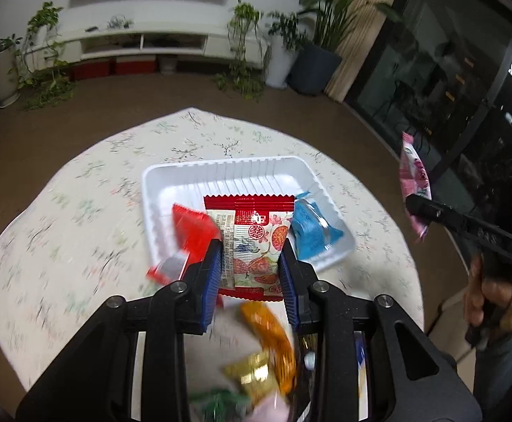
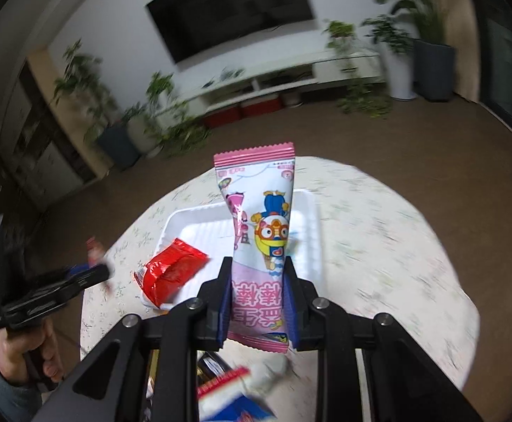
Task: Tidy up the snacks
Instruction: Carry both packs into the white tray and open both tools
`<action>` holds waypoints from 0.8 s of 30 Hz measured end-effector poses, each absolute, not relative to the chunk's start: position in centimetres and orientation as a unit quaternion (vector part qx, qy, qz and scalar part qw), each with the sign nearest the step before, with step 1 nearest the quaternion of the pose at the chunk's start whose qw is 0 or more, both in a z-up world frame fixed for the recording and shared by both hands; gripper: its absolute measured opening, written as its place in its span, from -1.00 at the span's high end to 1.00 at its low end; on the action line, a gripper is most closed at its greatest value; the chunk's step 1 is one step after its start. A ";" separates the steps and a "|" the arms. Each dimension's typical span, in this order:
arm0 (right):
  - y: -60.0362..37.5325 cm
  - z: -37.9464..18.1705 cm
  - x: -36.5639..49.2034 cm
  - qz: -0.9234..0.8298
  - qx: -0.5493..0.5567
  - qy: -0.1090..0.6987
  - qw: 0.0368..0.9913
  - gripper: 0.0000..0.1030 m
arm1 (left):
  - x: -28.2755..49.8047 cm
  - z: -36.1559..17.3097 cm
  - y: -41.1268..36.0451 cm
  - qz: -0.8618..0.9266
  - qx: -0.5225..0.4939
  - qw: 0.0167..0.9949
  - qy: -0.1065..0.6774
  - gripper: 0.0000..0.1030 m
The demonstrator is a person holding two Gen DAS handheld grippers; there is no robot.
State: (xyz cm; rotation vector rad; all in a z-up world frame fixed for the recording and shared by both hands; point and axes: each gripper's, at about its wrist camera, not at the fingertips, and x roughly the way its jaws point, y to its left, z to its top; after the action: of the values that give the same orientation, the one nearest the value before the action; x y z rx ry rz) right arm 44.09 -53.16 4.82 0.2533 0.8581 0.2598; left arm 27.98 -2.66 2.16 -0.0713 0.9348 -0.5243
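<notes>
My left gripper [image 1: 250, 256] is shut on a red-edged white snack packet [image 1: 252, 242] with fruit print, held above the near edge of a white plastic tray [image 1: 220, 172]. A red packet [image 1: 192, 228] lies over the tray's left rim and a blue packet [image 1: 310, 228] lies in its right side. My right gripper [image 2: 257, 281] is shut on a tall pink cartoon snack packet [image 2: 259, 232], held upright above the table in front of the tray [image 2: 199, 218]. The right gripper and its pink packet [image 1: 414, 183] also show at the right of the left wrist view.
The round table has a floral cloth [image 1: 80, 211]. Loose snacks lie near its front edge: an orange packet [image 1: 273, 330], a gold one [image 1: 252, 372], a green one [image 1: 220, 404]. Beyond are brown floor, plants and a TV cabinet [image 1: 143, 42].
</notes>
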 end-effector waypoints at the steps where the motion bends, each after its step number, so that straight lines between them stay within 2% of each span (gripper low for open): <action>1: -52.4 4.4 44.9 0.131 0.116 0.419 0.891 0.48 | 29.1 1.7 -3.4 -0.247 -0.030 0.856 0.454 0.44; 8: -48.5 0.3 49.4 0.150 0.091 0.468 0.866 0.48 | 34.5 -2.4 -6.8 -0.224 -0.010 0.843 0.489 0.44; 15: -46.8 -2.6 51.5 0.143 0.054 0.494 0.856 0.48 | 35.8 -6.8 -8.3 -0.211 0.000 0.836 0.507 0.44; 24: -45.5 -5.4 52.0 0.134 0.027 0.514 0.847 0.45 | 35.9 -8.4 -9.6 -0.199 0.045 0.844 0.495 0.41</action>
State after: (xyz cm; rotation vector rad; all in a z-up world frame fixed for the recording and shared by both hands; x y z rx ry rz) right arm 52.04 -45.47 -5.42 0.0565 1.0843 0.2831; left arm 35.89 -9.63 -8.45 0.0952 1.0455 -0.4209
